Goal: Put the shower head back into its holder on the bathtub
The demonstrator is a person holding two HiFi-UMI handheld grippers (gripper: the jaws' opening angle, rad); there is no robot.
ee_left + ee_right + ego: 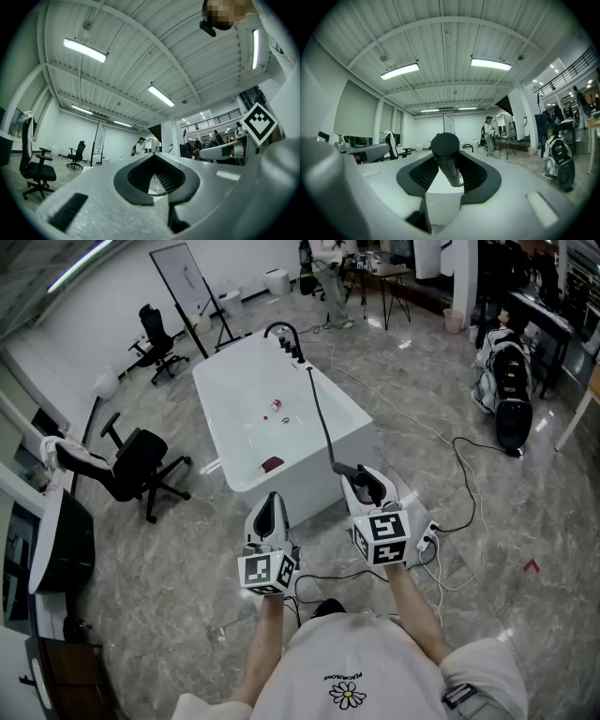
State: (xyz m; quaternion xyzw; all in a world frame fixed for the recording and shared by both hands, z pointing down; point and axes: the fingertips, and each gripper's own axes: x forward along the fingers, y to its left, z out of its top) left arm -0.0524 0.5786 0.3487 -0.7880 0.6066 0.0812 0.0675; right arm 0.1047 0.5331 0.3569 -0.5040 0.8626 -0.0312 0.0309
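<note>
A white freestanding bathtub (214,413) stands ahead on the marble floor, with a black faucet (281,331) and fittings (301,359) on its far rim. A dark hose (322,418) runs from those fittings over the rim to the black shower head (366,480). My right gripper (364,486) is shut on it just in front of the tub's near corner. In the right gripper view the ribbed black handle (447,157) stands upright between the jaws of the right gripper (449,174). My left gripper (271,509) hangs beside it, shut and empty; its closed tips (154,180) point up into the room.
Inside the tub lie a small red-capped bottle (276,407) and a dark item (273,465). A black office chair (141,470) stands left of the tub. Cables (459,474) and a power strip (427,542) lie on the floor at right. Bags (506,381) sit further right.
</note>
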